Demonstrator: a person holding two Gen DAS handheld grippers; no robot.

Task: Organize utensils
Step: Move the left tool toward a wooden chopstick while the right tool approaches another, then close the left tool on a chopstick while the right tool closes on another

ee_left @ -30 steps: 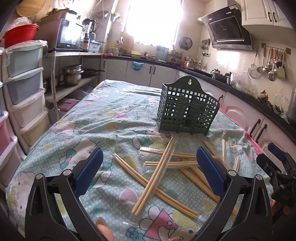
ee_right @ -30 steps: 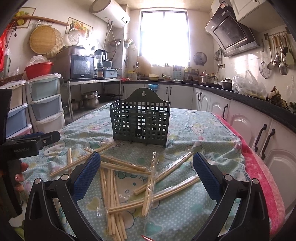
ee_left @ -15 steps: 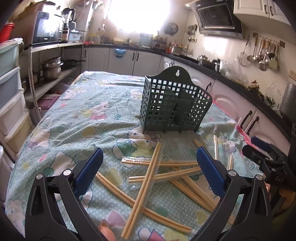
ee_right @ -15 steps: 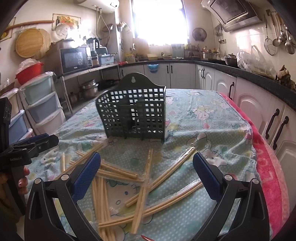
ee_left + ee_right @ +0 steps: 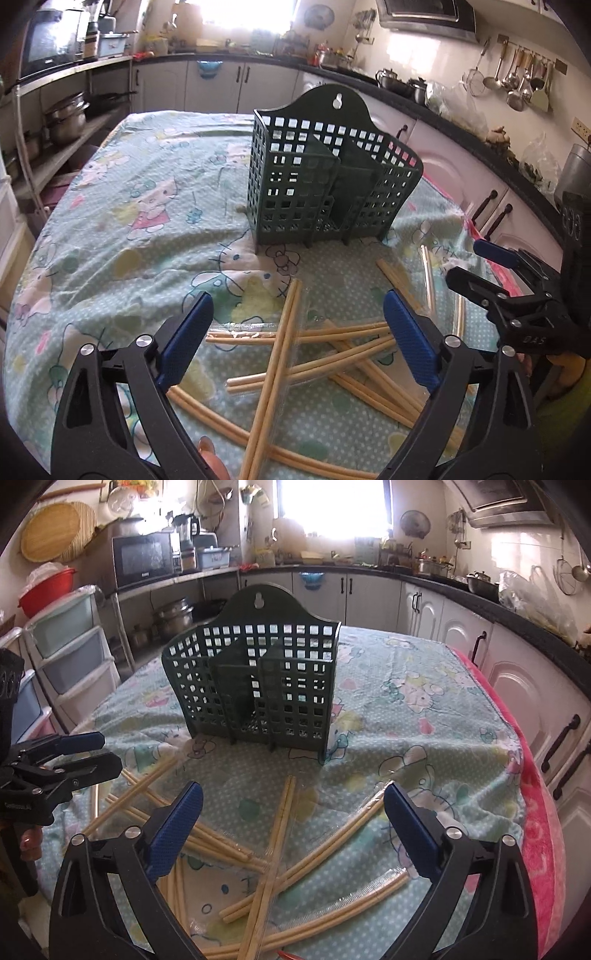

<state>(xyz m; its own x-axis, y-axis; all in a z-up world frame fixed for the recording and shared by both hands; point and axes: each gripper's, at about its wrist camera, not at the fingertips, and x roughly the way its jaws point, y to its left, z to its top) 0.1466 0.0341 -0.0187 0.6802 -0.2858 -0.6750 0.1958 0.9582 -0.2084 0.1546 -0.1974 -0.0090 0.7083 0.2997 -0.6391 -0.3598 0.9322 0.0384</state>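
A dark green slotted utensil holder [image 5: 332, 184] [image 5: 258, 686] stands upright on the table, divided into compartments that look empty. Several wooden chopsticks in clear sleeves [image 5: 280, 350] [image 5: 273, 834] lie crossed on the cloth in front of it. My left gripper [image 5: 295, 306] hovers over the pile, its jaws closing, one sleeved pair lying below the gap, pads touching nothing. My right gripper [image 5: 291, 794] is open above the same pile, also clear of it. Each gripper shows in the other's view: the right gripper [image 5: 480, 269] at the right, the left gripper [image 5: 85, 753] at the left.
The table [image 5: 129, 221] wears a pale green cartoon-print cloth, with a red blanket edge [image 5: 535, 812] on its right side. Plastic drawers [image 5: 66, 653] stand to the left, white kitchen cabinets [image 5: 517, 686] to the right. A person's fingers [image 5: 29, 840] hold the left tool.
Both grippers have moved forward toward the holder and tipped down over the chopsticks. The holder looms larger, and the left jaws stand slightly narrower.
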